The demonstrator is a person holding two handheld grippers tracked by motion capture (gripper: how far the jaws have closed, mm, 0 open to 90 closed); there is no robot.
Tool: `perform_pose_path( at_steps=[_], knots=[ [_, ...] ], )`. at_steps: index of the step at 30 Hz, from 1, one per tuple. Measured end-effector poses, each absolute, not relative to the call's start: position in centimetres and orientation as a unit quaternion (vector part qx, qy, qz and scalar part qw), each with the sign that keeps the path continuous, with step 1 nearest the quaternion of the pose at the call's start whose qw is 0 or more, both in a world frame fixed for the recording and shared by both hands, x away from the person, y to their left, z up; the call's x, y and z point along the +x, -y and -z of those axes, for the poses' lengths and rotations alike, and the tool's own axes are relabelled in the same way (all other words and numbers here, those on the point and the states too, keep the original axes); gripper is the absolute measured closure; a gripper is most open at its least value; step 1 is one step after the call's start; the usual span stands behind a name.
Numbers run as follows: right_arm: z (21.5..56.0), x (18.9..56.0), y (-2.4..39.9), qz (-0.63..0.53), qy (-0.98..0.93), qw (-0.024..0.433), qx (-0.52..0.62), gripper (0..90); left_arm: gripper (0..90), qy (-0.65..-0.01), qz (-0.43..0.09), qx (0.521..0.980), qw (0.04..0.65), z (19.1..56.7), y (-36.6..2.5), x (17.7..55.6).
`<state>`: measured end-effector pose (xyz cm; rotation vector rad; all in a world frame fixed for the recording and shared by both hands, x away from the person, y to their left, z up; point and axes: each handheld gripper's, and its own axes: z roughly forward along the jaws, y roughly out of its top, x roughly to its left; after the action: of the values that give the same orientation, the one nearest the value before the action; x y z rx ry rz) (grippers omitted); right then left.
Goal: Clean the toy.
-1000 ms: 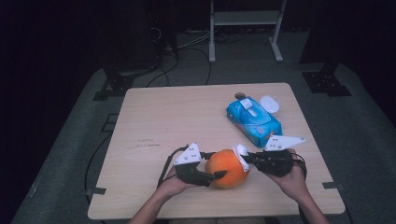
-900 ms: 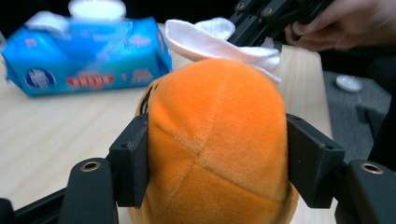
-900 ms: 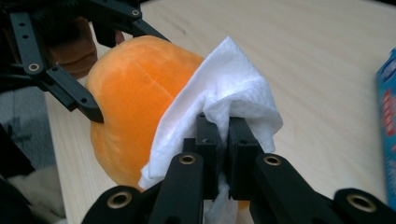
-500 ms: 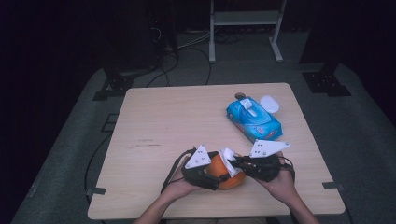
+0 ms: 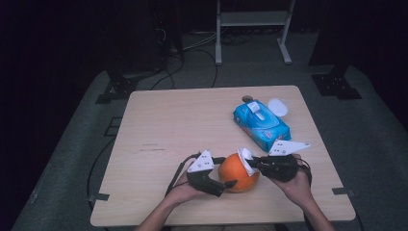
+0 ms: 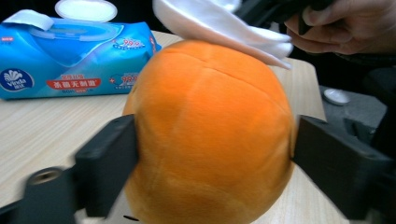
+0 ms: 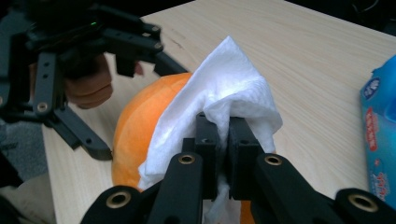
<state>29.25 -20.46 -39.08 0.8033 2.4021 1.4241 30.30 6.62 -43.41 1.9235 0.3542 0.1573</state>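
Orange plush ball [image 5: 238, 172] sits at six o'clock on the desk [image 5: 168, 125], near the front edge. White wipe [image 5: 247, 159] lies on its top, pinched in the clenched right hand-held gripper [image 5: 253, 162]. Left hand-held gripper [image 5: 226, 182] has just been opening; its jaws flank the ball's sides, grip looks loosened. Step: wiping the ball. Next: re-clamp left, drag wipe across. Blue wipes pack [image 5: 261, 124] at two o'clock, well apart.
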Motion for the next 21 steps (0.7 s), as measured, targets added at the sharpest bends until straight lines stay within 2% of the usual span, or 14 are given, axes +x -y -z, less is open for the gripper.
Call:
perform_pose_path(
  at_steps=[4, 5, 9, 13, 18, 19, 21],
  knots=[
    [39.1, 29.1, 20.4, -0.487, -0.826, 0.106, 0.263, 84.0, 4.1, -0.154, -0.058, 0.807, 0.567, 44.3, -6.7, 30.9],
    [39.1, 29.1, 20.4, -0.488, -0.826, 0.104, 0.263, 84.0, 5.5, -0.148, -0.055, 0.806, 0.571, 44.5, -6.5, 30.8],
    [39.0, 29.0, 20.3, -0.492, -0.821, 0.109, 0.269, 84.1, 23.1, -0.149, -0.067, 0.81, 0.563, 43.7, -6.2, 30.1],
    [38.4, 29.0, 20.1, -0.511, -0.81, 0.104, 0.269, 84.1, 27.1, -0.157, -0.037, 0.821, 0.548, 41.8, -6.5, 29.6],
    [39.5, 29.6, 20.1, -0.497, -0.815, 0.097, 0.281, 84.0, 21.8, -0.139, -0.009, 0.821, 0.554, 41.7, -7.4, 30.0],
    [39.8, 29.9, 20.3, -0.504, -0.811, 0.082, 0.286, 84.0, 19.1, -0.137, -0.023, 0.82, 0.555, 41.9, -7.4, 30.1],
    [39.7, 30.0, 20.3, -0.501, -0.812, 0.087, 0.287, 83.9, 11.1, -0.139, -0.049, 0.825, 0.546, 42.5, -7.2, 30.4]
  ],
)
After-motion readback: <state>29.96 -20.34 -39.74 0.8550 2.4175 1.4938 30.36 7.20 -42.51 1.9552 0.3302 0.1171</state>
